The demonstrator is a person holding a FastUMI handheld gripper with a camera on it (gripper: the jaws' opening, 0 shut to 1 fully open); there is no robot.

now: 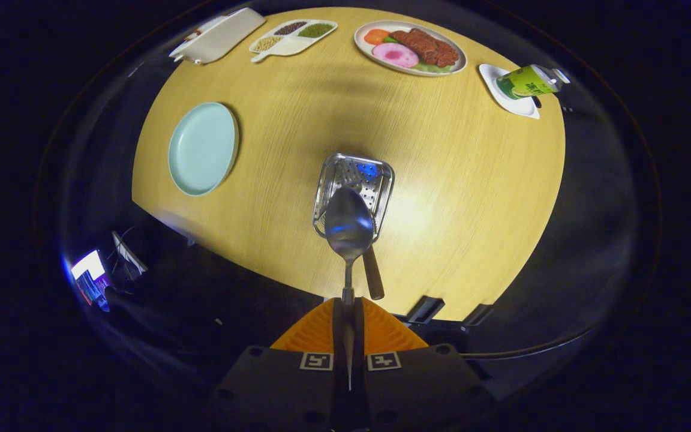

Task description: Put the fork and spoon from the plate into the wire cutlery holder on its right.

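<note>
Gripper (348, 312) seen from above the round wooden table (453, 180), its two fingers (321, 330) drawn together on the thin metal handle of the spoon (349, 225). Both fingers press on the handle, which runs back between them toward the camera. The spoon's bowl points forward, away from the fingers, and hangs over the near end of the wire cutlery holder (354, 180), a rectangular metal basket with a perforated floor that stands near the middle of the table. Whether the spoon's bowl touches the holder's rim or hangs just above it cannot be told from this angle.

A brown wooden handle (373, 276), apparently that of the fork, leans out over the holder's near edge, just to the right of the spoon's neck; its head is hidden behind the spoon's bowl.

To the left of the holder, well apart from it, lies the pale blue-green plate (203, 149), with nothing on it.

Along the far side of the table, from left to right: a white rectangular dish (218, 35); a white divided tray (293, 37) holding dark, green and pale grains in separate compartments; an oval platter of food (410, 48) with brown, pink, red and green pieces; and a green can (528, 82) lying tilted on a small white square saucer (510, 96).

Off the table's near left edge, in the dark, a small lit screen (89, 267) glows.
</note>
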